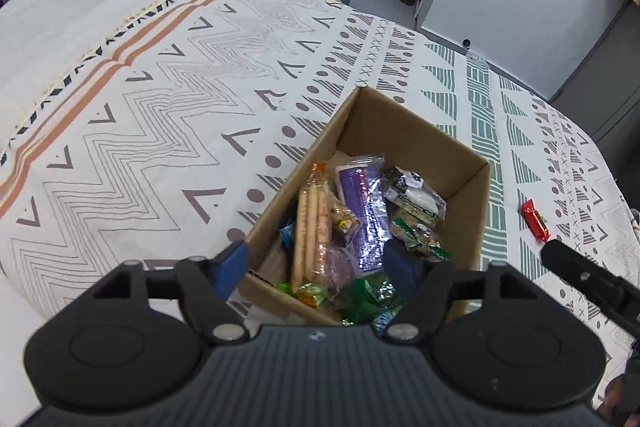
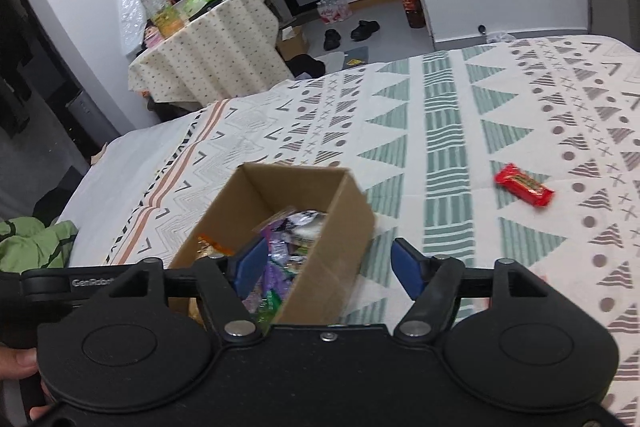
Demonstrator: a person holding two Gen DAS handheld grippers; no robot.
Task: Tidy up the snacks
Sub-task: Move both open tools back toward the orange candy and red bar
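Observation:
An open cardboard box stands on the patterned bedspread and holds several wrapped snacks, among them a pack of biscuit sticks and a purple packet. My left gripper is open and empty over the box's near edge. The box also shows in the right wrist view. My right gripper is open and empty, its left finger inside the box and its right finger outside. A red snack bar lies alone on the bedspread to the right, and it also shows in the left wrist view.
The right gripper's black body shows at the right of the left wrist view. A small table with bottles stands beyond the bed. Shoes lie on the floor. A green cloth lies at the left.

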